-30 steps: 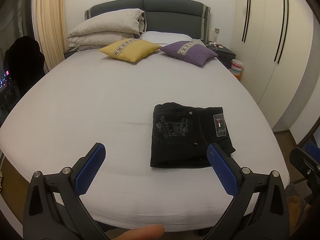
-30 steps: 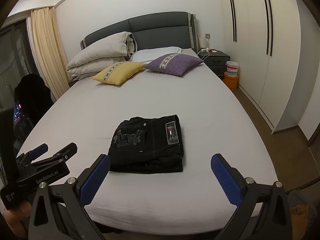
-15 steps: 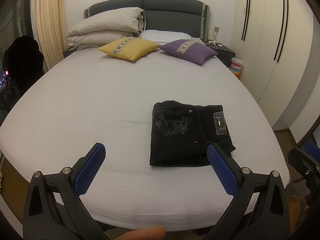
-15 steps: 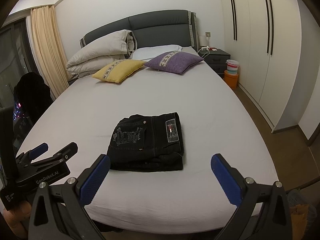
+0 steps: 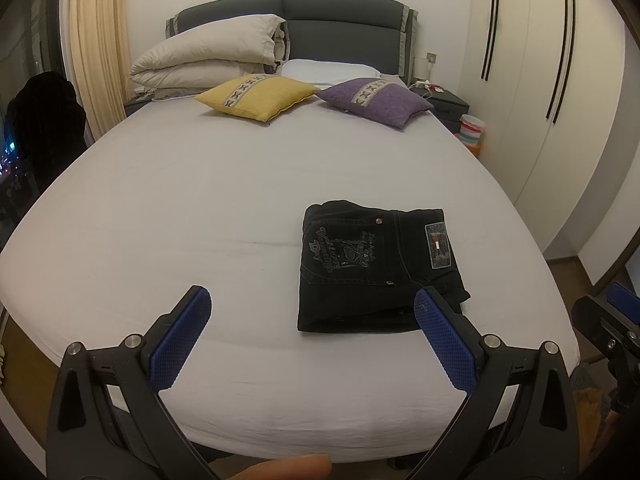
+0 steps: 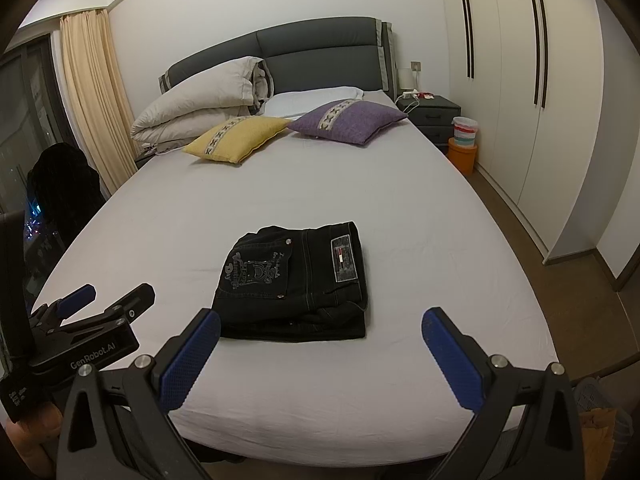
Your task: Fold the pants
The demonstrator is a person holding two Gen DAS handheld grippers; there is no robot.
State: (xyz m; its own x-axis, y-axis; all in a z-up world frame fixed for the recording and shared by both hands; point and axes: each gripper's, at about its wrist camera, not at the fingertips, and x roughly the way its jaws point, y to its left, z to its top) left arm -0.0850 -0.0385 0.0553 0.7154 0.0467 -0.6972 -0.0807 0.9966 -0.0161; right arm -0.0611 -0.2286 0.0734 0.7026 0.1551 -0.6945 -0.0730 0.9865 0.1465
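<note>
The black pants [image 5: 372, 268] lie folded into a compact rectangle on the white bed [image 5: 200, 216], back pocket and label up. They also show in the right wrist view [image 6: 296, 280]. My left gripper [image 5: 310, 320] is open and empty, held above the bed's near edge, its right finger in front of the pants' near right corner. My right gripper [image 6: 320, 340] is open and empty, held back from the pants above the near edge. The left gripper's body [image 6: 92, 332] shows at the left of the right wrist view.
A yellow cushion [image 5: 256, 96], a purple cushion [image 5: 376, 100] and a folded beige duvet [image 5: 208, 60] lie at the headboard end. A nightstand [image 6: 434, 114] and stacked tubs [image 6: 464, 144] stand right of the bed. White wardrobes [image 6: 540, 92] line the right wall.
Both grippers have drifted back slightly from the bed and stay open. The folded pants have not moved.
</note>
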